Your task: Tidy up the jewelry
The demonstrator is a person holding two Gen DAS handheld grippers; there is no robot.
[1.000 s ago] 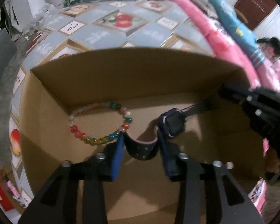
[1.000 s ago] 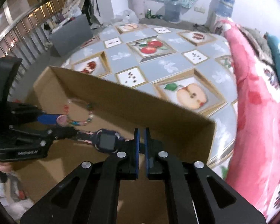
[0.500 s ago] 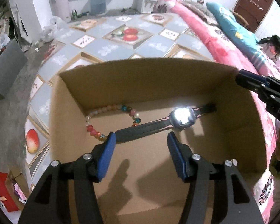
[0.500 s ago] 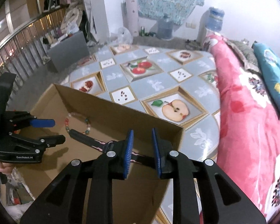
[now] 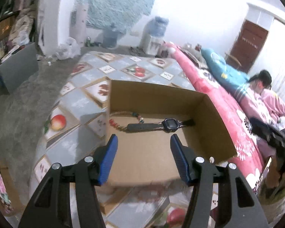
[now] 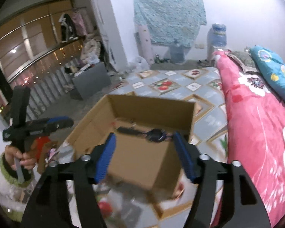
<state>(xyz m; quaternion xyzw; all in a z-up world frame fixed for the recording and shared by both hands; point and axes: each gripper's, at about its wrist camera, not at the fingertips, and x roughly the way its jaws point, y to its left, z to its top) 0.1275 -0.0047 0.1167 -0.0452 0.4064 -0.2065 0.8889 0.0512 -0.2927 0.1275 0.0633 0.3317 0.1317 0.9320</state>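
Observation:
An open cardboard box stands on the bed; it also shows in the right wrist view. A dark wristwatch lies flat on its floor, also seen in the right wrist view. A coloured bead bracelet lies beside the watch strap on the left. My left gripper is open and empty, held back above the box's near edge. My right gripper is open and empty, above the box's near corner.
The bed has a grey fruit-patterned quilt. A rolled pink floral duvet lies along the right. A person in pink sits at the far right. A grey box stands on the floor beyond.
Both grippers let go of the watch, opened wide and pulled up and back from the box. The watch now lies flat inside, next to the bracelet.

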